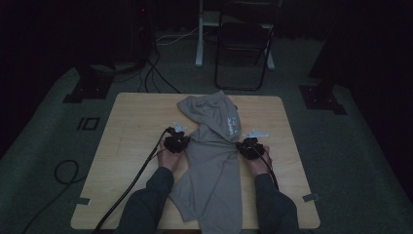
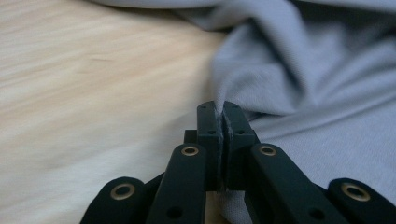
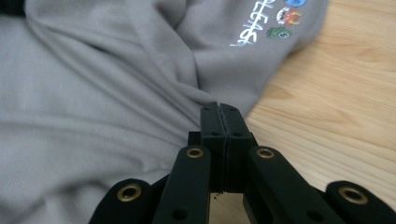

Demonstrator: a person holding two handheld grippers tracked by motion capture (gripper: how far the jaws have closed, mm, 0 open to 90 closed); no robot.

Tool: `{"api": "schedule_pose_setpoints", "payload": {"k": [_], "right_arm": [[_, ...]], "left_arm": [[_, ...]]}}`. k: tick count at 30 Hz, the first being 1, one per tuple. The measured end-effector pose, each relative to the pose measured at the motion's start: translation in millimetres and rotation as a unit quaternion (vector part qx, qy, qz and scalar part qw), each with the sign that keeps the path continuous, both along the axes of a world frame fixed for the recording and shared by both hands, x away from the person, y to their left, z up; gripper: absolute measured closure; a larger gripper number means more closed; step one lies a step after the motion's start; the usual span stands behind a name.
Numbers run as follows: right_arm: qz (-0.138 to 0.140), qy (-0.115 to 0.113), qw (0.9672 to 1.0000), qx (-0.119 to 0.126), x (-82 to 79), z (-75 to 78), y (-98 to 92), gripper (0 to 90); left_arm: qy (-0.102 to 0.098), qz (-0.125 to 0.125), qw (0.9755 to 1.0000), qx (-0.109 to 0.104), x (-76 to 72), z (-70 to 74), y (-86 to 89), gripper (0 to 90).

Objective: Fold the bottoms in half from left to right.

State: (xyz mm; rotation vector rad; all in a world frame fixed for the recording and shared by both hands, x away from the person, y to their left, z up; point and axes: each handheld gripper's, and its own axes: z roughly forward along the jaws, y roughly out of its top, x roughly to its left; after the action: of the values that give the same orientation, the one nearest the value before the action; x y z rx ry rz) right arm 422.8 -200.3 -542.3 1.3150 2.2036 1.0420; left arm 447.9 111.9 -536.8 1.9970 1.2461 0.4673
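One grey shirt point(image 1: 214, 161) lies on the one wooden table point(image 1: 131, 136), running from centre to 6 o'clock. Two grippers flank it: the left gripper point(image 2: 219, 109) at 9 o'clock pinches its edge; the right gripper point(image 3: 219, 112) at 3 o'clock is clamped on its other edge.

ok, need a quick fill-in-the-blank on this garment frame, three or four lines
1. The grey garment lies on a ____ table.
2. The left gripper has its jaws shut on the garment's ____.
3. The colourful print shows in the ____ gripper view.
4. Both grippers' jaws are ____; the right gripper is at the garment's edge too.

Missing words: wooden; edge; right; shut
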Motion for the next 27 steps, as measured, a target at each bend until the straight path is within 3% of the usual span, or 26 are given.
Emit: {"api": "schedule_pose_setpoints", "payload": {"k": [3, 7, 8, 9, 11, 13, 16, 18, 22, 26, 27], "right_arm": [[0.006, 0.0, 1.0, 0.001, 9.3, -2.3, 9.6, 89.7], [-0.001, -0.007, 0.9989, -0.045, 21.8, 1.8, 24.8, 86.7], [-0.014, -0.009, 0.9976, -0.068, 25.6, 1.8, 25.5, 85.6], [-0.023, -0.009, 0.9972, -0.07, 29.0, 2.1, 23.5, 83.4], [-0.032, -0.003, 0.9974, -0.064, 32.3, 2.7, 19.7, 79.7], [-0.051, 0.01, 0.997, -0.057, 33.2, 6.1, 11.2, 71.9], [-0.031, 0.004, 0.999, -0.033, 21.6, 16.1, 11.4, 66.8], [-0.015, 0.0, 0.9997, -0.018, 13.9, 22.8, 18.3, 65.3], [0.034, -0.016, 0.9993, -0.005, 0.9, 32.5, 42.0, 62.8], [0.072, -0.012, 0.9973, -0.001, -1.8, 31.5, 67.9, 57.6], [0.079, -0.009, 0.9968, 0.001, -0.7, 30.0, 74.1, 54.7]], "left_arm": [[-0.001, 0.023, 0.9997, 0.001, 8.6, -0.4, 7.7, 87.8], [-0.002, 0.038, 0.999, 0.025, 14.9, -1.4, 10.9, 84.6], [-0.004, 0.043, 0.9986, 0.032, 15.4, -1.3, 12.1, 81.8], [-0.006, 0.045, 0.9984, 0.033, 15.4, -1.0, 14.3, 75.1], [-0.007, 0.044, 0.9984, 0.036, 15.1, -0.4, 16.6, 59.4], [-0.011, 0.027, 0.9981, 0.055, 8.0, 5.3, 19.6, 55.2], [-0.025, 0.006, 0.9971, 0.072, -6.1, 12.7, 16.6, 50.6], [-0.042, -0.003, 0.997, 0.065, -16.2, 14.4, 13.9, 51.5], [-0.04, -0.014, 0.998, 0.047, -23.2, 9.3, 12.1, 52.9], [-0.026, -0.011, 0.9982, 0.053, -19.9, -3.0, 14.0, 55.9], [-0.027, -0.013, 0.9987, 0.043, -19.6, -6.0, 15.8, 55.9]]}}
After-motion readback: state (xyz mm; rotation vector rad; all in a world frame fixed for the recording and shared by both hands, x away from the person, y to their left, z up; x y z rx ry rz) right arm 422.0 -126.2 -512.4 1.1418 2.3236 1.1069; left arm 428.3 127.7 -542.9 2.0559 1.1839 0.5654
